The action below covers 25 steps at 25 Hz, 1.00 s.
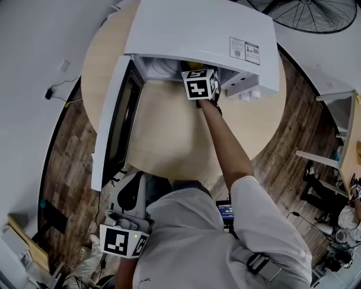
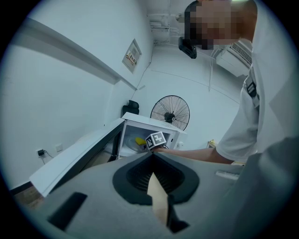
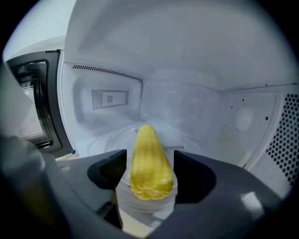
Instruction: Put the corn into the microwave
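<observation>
One cob of corn (image 3: 148, 163) lies lengthwise inside the open microwave (image 1: 197, 31), on its glass turntable (image 3: 105, 140). It sits between the jaws of the right gripper (image 3: 149, 156), which stand wide and seem not to press it. Firm, light, rounded and tapered, it would likely roll; its thick end offers the surest hold. The left gripper (image 2: 152, 156) is closed and empty.

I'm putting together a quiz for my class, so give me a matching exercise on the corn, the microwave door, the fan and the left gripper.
Things:
1 corn
2 microwave door
3 fan
4 left gripper

States or places:
a swung open
b jaws together
c beyond the table
d inside the microwave

Pairs: 1-d, 2-a, 3-c, 4-b
</observation>
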Each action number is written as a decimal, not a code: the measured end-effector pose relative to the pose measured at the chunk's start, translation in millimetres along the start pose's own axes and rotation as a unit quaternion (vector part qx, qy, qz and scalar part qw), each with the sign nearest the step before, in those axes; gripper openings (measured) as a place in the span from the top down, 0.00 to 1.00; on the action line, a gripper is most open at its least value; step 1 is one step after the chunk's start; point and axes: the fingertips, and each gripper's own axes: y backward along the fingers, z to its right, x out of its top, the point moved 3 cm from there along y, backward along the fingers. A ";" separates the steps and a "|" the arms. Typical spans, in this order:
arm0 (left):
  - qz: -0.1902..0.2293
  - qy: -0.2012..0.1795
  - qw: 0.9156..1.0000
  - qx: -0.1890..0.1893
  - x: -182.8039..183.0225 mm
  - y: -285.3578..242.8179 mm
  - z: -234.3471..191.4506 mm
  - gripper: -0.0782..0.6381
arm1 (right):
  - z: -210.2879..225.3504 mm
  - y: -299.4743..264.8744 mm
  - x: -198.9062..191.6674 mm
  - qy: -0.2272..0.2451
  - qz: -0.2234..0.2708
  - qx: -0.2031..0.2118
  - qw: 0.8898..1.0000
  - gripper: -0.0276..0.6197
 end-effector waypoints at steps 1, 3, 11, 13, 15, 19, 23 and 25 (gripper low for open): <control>0.000 -0.001 1.000 -0.001 0.3 -0.3 1.3 0.90 | -0.3 2.0 0.6 -0.001 0.002 0.001 1.000 0.47; 0.001 -0.002 1.000 -0.004 0.7 -0.4 3.9 0.90 | -0.5 6.4 1.3 -0.006 0.006 0.002 1.000 0.47; 0.007 -0.002 1.000 -0.009 -1.2 -0.8 14.7 0.90 | 1.0 26.9 2.9 -0.016 0.019 0.010 1.000 0.51; 0.009 -0.004 1.000 -0.010 -1.1 -1.3 18.3 0.90 | 2.6 30.4 2.3 -0.018 0.021 0.011 1.000 0.51; 0.010 -0.005 1.000 -0.010 -0.6 -1.1 21.5 0.90 | 4.0 34.2 1.4 -0.022 0.021 0.011 0.999 0.53; 0.013 -0.010 1.000 -0.011 1.8 -1.9 26.1 0.90 | 3.7 41.0 -0.9 -0.032 0.014 0.018 0.999 0.56; 0.015 -0.011 1.000 -0.015 3.2 -4.8 30.2 0.90 | 5.3 48.2 -5.1 -0.036 0.012 0.022 0.999 0.59; 0.017 -0.011 1.000 -0.017 4.1 -5.7 31.6 0.90 | 4.8 52.4 -5.5 -0.038 0.013 0.026 0.999 0.59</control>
